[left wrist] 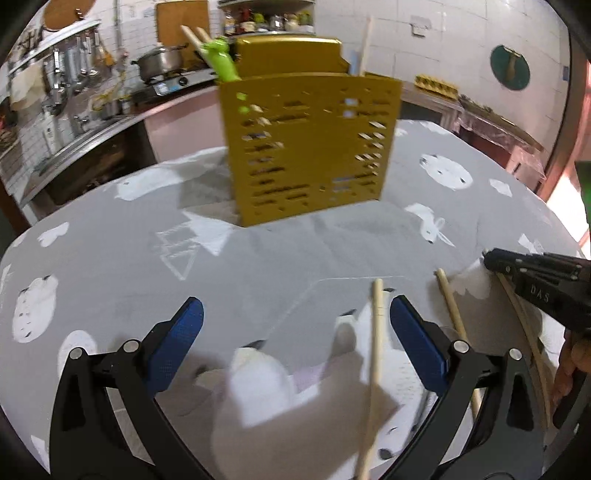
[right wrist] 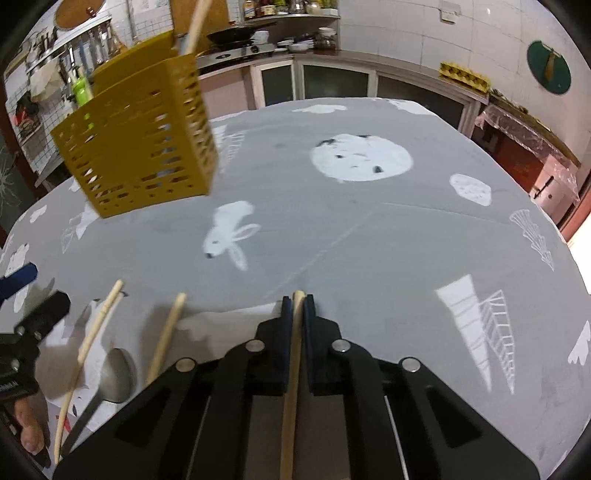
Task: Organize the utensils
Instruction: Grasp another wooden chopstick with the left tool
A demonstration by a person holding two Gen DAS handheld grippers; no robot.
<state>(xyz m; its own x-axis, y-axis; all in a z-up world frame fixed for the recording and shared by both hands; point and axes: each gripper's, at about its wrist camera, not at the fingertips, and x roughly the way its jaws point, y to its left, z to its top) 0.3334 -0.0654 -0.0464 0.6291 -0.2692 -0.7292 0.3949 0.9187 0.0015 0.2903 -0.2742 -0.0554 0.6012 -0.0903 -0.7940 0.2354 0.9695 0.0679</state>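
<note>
Already several utensils stood in the yellow caddy (left wrist: 310, 155); right gripper (right wrist: 297, 301) clenched one chopstick (right wrist: 291, 369); left gripper (left wrist: 295, 321) gaped empty; loose chopsticks (right wrist: 164, 339) and a spoon (right wrist: 114, 374) remained.

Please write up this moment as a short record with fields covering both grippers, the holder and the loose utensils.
right gripper: shut on a wooden chopstick
left gripper: open, blue fingers apart, another chopstick between them, not gripped
yellow holder: upright on the grey tablecloth, slotted walls
in holder: green-handled utensil, wooden sticks
loose on table: more chopsticks, a metal spoon, on white paper
</note>
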